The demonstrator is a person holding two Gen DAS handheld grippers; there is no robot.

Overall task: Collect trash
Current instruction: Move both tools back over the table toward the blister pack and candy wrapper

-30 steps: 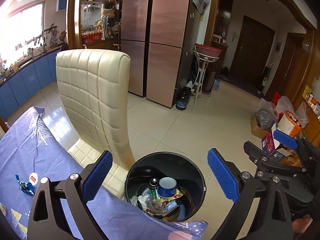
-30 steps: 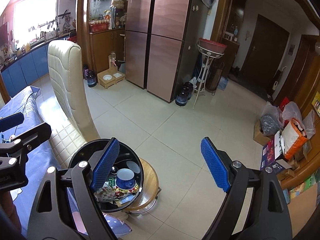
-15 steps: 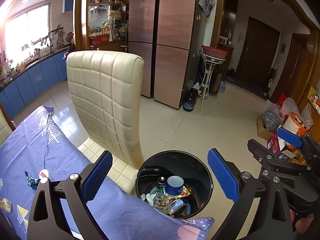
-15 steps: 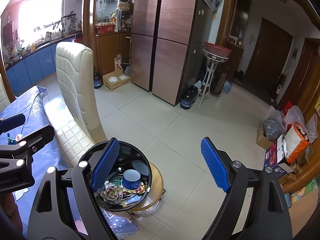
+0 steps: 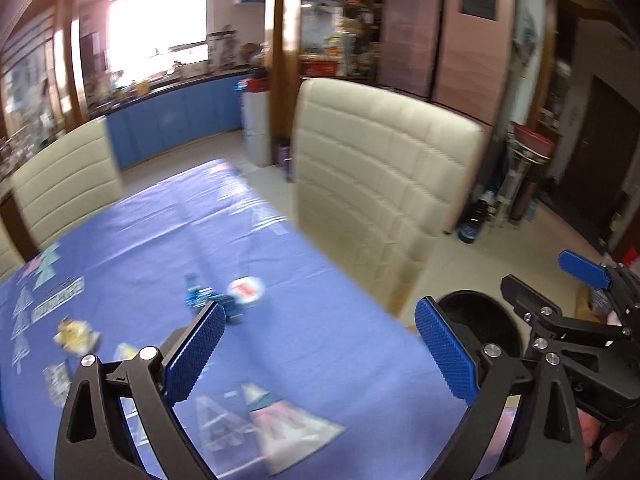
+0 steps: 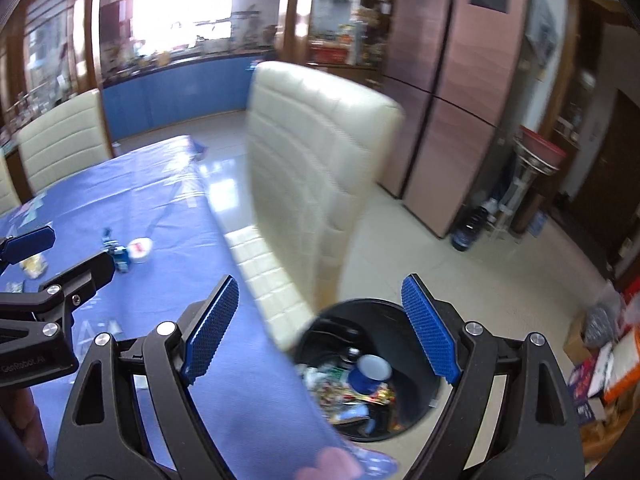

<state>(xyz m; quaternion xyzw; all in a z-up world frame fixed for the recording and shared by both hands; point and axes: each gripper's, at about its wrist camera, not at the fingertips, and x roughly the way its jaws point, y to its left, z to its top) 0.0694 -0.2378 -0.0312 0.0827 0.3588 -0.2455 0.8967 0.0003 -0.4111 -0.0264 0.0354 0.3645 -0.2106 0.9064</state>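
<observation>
On the blue tablecloth point(image 5: 312, 320) lie a crumpled blue wrapper point(image 5: 212, 300) and a round white lid with red print point(image 5: 246, 290); a yellow crumpled scrap point(image 5: 76, 338) and flat wrappers point(image 5: 58, 380) lie further left. My left gripper point(image 5: 316, 348) hangs open above the cloth, nothing between its blue pads. A black trash bin point(image 6: 372, 368) by the table corner holds a blue cup point(image 6: 370, 372) and mixed wrappers. Over the bin and the table edge my right gripper point(image 6: 320, 328) stands open and empty. Both views are blurred by motion.
A cream padded chair point(image 5: 380, 184) stands at the table's right side, another cream chair point(image 5: 64, 188) at the far left. Tiled floor point(image 6: 500, 280), a copper fridge point(image 6: 460, 112) and a stand with a red basin point(image 6: 540, 156) lie beyond. Boxes and bags point(image 6: 600, 356) crowd the right.
Both views have swung left from the bin toward the table. The tablecloth and its scraps now fill the left wrist view; the bin has slid to the right edge. Both grippers stayed open.
</observation>
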